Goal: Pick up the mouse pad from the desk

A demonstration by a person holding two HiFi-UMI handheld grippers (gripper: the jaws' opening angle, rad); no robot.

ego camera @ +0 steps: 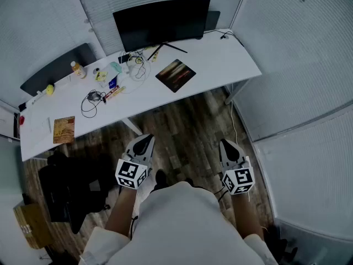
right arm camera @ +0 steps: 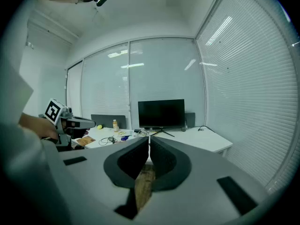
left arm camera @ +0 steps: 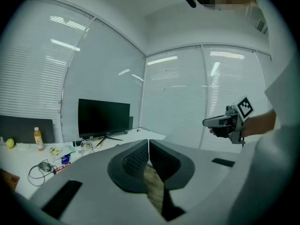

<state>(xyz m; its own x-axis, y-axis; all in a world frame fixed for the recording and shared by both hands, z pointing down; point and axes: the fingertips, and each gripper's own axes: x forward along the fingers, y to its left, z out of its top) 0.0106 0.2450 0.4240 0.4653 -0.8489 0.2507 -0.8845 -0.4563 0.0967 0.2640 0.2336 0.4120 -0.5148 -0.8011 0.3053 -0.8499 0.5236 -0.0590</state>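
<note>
The mouse pad (ego camera: 175,74), dark with an orange-brown print, lies flat on the white desk (ego camera: 220,65) in front of the monitor (ego camera: 161,22). Both grippers hang over the wooden floor, well short of the desk's near edge. My left gripper (ego camera: 145,139) is shut with nothing between its jaws, and its closed tips (left arm camera: 148,143) point toward the desk. My right gripper (ego camera: 226,144) is also shut and empty (right arm camera: 149,139). Each gripper view shows the other gripper off to the side. The mouse pad is hidden behind the jaws in both gripper views.
On the desk's left half lie a bottle (ego camera: 78,69), a yellow ball (ego camera: 49,89), coiled cables (ego camera: 91,99), small clutter and a brown pad (ego camera: 64,130). A black chair (ego camera: 71,189) and a cardboard box (ego camera: 30,225) stand at my left. Window blinds surround the room.
</note>
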